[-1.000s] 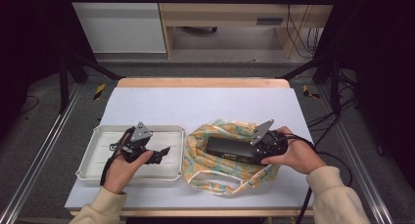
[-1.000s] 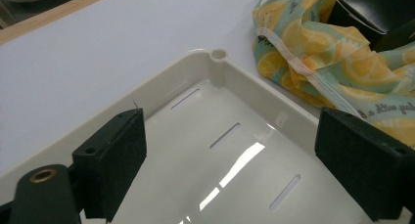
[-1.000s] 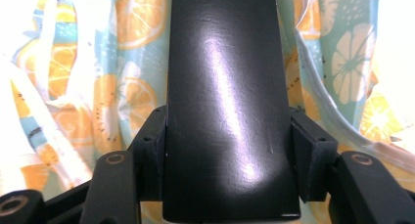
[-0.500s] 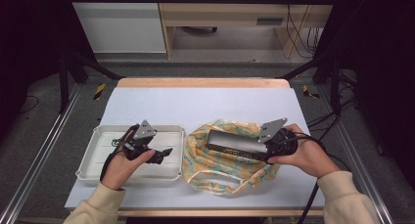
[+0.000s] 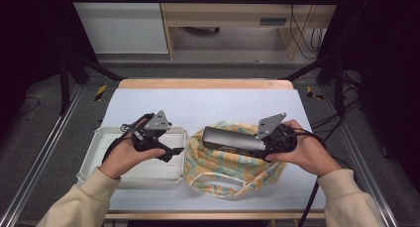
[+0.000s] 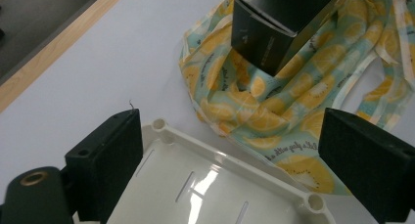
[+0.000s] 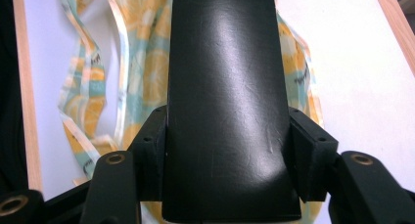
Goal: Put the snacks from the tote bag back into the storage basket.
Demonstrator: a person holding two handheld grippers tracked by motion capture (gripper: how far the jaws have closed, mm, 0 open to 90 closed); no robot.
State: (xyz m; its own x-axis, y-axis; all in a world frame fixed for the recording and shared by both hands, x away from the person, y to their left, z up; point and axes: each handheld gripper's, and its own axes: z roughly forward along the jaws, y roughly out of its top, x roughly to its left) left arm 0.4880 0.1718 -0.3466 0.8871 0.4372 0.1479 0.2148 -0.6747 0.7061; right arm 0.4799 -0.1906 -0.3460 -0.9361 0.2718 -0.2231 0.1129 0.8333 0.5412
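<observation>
Here, at the centre-right of the high view, the right gripper (image 5: 257, 143) has its fingers (image 7: 155, 150) clamped on the two sides of a long black box (image 5: 233, 140), which it holds by one end, level and lifted clear above a crumpled lemon-print cloth bag (image 5: 223, 165) on the white table (image 5: 208, 105). To the left of centre, the left gripper (image 5: 171, 151) hangs with its fingers (image 6: 105, 158) spread wide and nothing between them, above the white tray (image 5: 143, 175) that lies just beside the bag. The step in hand looks like taking the box out of the bag; the next move probably calls for carrying it leftward over the tray's rim and setting it down flat, or passing its free end to the waiting left gripper, while keeping it level so it does not slip. As for writing, the box's end face bears a small pale mark and a line of fine print, too small to read; the bag's fabric carries repeated script among the lemon slices, likewise illegible.
</observation>
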